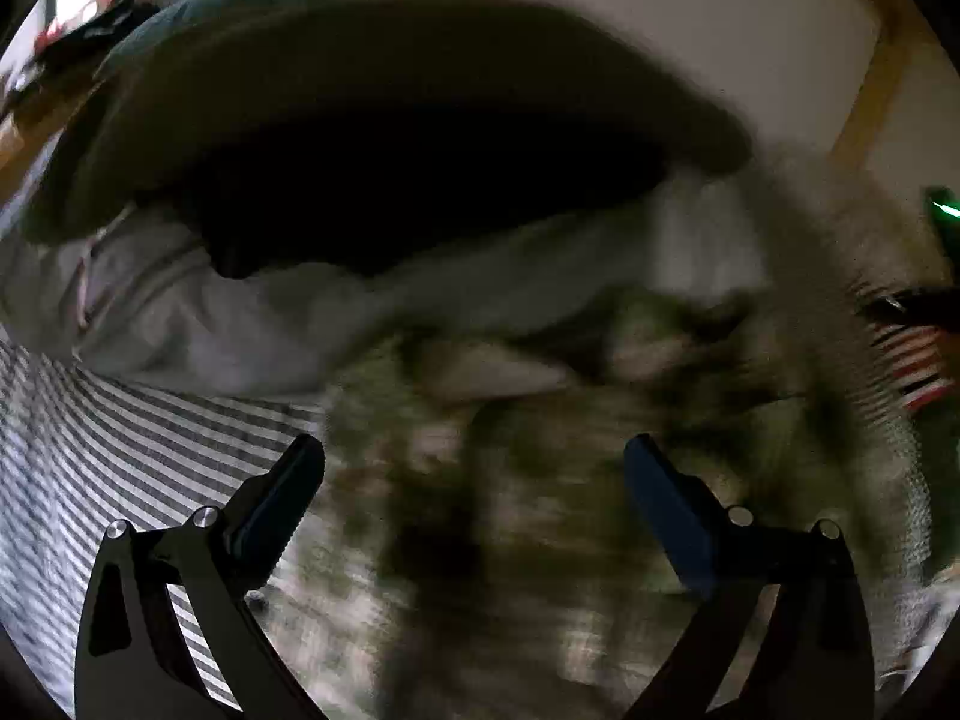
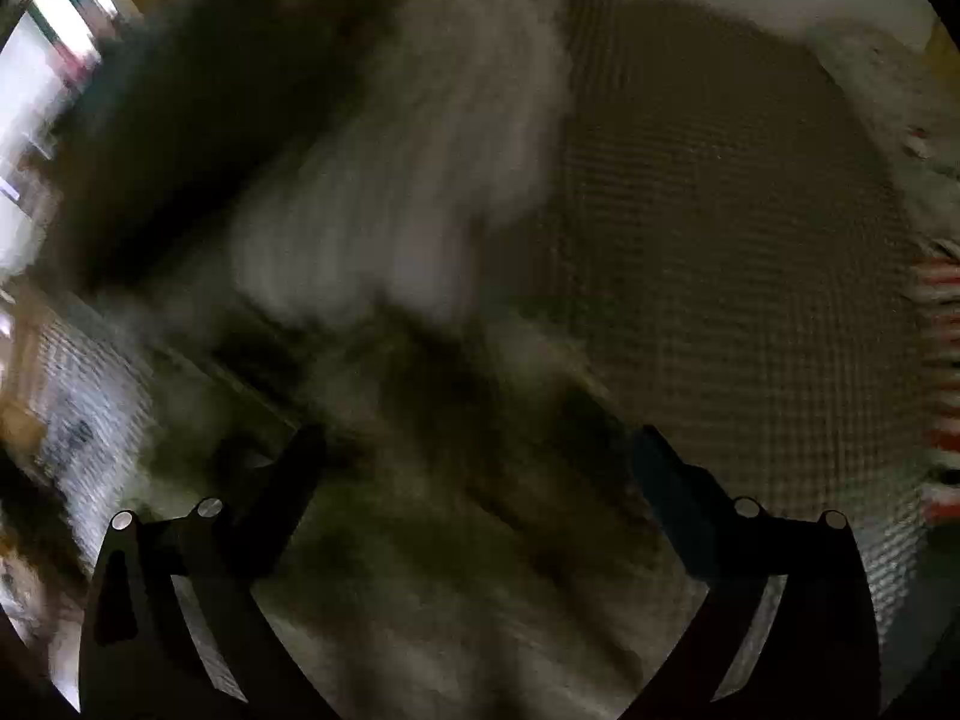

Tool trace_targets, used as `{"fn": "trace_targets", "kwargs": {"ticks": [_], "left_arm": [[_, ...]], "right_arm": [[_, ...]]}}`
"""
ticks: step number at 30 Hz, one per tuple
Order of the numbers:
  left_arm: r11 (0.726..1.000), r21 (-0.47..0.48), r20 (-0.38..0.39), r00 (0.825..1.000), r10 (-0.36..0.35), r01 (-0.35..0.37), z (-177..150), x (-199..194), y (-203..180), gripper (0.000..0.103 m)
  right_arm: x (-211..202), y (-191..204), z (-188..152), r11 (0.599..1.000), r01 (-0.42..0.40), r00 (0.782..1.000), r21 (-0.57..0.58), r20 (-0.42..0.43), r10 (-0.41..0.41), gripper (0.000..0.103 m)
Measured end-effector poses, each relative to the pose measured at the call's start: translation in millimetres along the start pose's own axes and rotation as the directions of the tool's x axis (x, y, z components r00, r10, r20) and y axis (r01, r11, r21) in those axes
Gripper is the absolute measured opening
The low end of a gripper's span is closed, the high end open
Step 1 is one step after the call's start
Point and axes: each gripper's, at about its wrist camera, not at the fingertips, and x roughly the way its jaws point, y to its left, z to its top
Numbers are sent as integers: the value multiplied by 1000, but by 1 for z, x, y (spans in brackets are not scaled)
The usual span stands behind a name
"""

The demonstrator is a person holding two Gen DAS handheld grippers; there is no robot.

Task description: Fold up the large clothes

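Both views are motion-blurred. In the left wrist view a green and beige patterned garment (image 1: 510, 480) lies under my left gripper (image 1: 474, 468), which is open and empty just above it. A light grey garment (image 1: 252, 312) lies behind it, with a dark olive cloth (image 1: 372, 120) arching over that. In the right wrist view my right gripper (image 2: 480, 456) is open and empty above the same blurred green-beige cloth (image 2: 456, 540). A whitish garment (image 2: 408, 180) and a brown checked cloth (image 2: 720, 240) lie beyond.
A grey and white striped bedsheet (image 1: 120, 456) covers the surface at the left. A red and white striped item (image 1: 918, 366) lies at the right edge. A wooden frame (image 1: 870, 90) stands against the pale wall. A bright window (image 2: 42, 84) is at the far left.
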Motion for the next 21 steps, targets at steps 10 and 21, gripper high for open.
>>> {"fn": "trace_targets", "kwargs": {"ticks": [10, 21], "left_arm": [[997, 59, -203, 977, 67, -57, -18, 94, 16, 98], [986, 0, -193, 967, 166, -169, -6, 100, 68, 99]], "right_arm": [[89, -35, -79, 996, -47, 962, 75, -266, 65, 45], [62, -127, -100, 938, -135, 977, 319, -114, 180, 16]]}}
